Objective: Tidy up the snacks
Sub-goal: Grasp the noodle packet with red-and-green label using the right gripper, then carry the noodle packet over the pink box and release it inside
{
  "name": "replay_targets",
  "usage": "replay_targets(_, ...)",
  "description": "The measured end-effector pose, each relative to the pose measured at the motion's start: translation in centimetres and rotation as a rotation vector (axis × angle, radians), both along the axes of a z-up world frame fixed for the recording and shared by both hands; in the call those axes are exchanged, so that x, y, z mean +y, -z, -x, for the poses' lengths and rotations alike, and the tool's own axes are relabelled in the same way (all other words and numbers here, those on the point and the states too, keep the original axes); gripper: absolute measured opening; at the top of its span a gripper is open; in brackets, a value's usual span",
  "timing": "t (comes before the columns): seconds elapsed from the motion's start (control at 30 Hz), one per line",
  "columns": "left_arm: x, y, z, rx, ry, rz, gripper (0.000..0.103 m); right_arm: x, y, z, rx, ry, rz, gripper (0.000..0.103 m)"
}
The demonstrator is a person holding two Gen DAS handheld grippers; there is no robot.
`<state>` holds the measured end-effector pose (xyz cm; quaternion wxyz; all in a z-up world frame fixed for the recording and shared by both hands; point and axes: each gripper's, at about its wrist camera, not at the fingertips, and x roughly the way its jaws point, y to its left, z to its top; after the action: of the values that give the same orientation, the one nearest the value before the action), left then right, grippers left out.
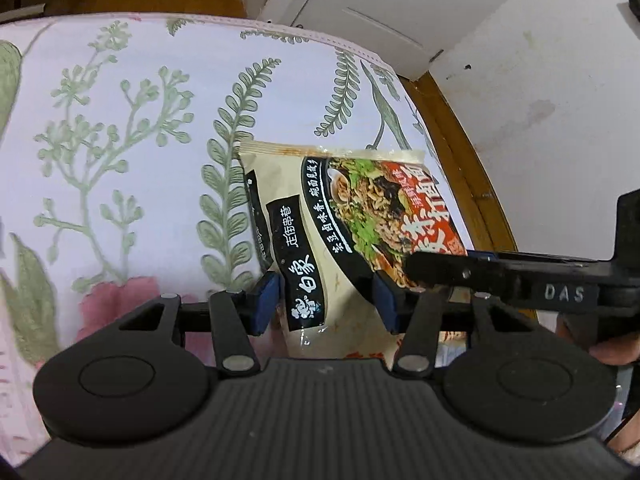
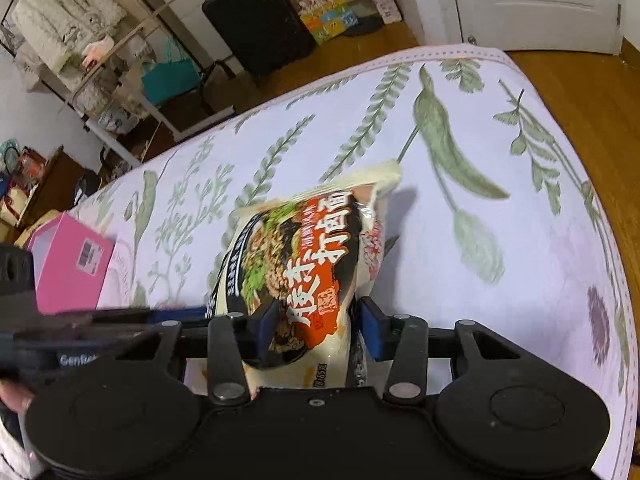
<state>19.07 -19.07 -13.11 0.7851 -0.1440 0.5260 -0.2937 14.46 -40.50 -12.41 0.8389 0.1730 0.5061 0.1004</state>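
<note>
A floral-sheeted bed (image 2: 460, 128) carries a noodle packet (image 2: 304, 248) and pink box (image 2: 70, 264).

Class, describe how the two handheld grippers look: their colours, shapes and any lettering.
Both the left gripper and the right gripper are matte black, with blue pads, silver pivot pins, two round discs and a ribbed body. Seen from opposite cameras, one reads "DAS", the other "GenRo".

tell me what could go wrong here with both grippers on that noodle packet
1. Both the left gripper and right gripper close on the near end of the noodle packet, so opposing pulls may crush the noodles or tear the wrapper.
2. The grippers sit close together and could collide.
3. The packet lies near the edge of the floral cloth; a slip may drop it.
</note>
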Motion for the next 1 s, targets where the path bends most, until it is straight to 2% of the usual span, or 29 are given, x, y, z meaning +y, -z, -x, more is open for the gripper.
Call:
replay_targets(0.1,1.8,-1.2,1.0,-0.011,0.016,0.006,0.049,2.1,-1.3,1.3,-0.021,-0.055,0.036,0.052)
replay_targets(0.23,4.8,-3.9,3.8,-0.090,0.038,-0.026,0.049,4.2,-2.9,2.7,-0.012,-0.101,-0.002,0.056)
replay_targets(0.4,8.5,-6.1,6.4,-0.102,0.035,-0.065,0.049,7.8,-4.7,3.9,-0.012,-0.163,-0.034,0.057)
replay_targets(0.53,11.7,-7.3,8.3,-0.146,0.031,-0.088,0.049,10.7,-5.2,4.3,0.015,-0.207,-0.064,0.058)
replay_targets(0.7,16.0,-8.5,9.2,-0.176,-0.009,-0.078,0.049,14.2,-6.0,5.0,0.045,-0.272,-0.097,0.058)
replay_targets(0.9,22.6,-10.4,9.8,-0.216,-0.113,-0.057,0.049,19.5,-8.5,4.5,0.007,-0.356,-0.103,0.053)
replay_targets(1.0,27.2,-11.2,10.1,-0.244,-0.191,-0.014,0.049,22.6,-9.4,3.7,-0.018,-0.399,-0.131,0.052)
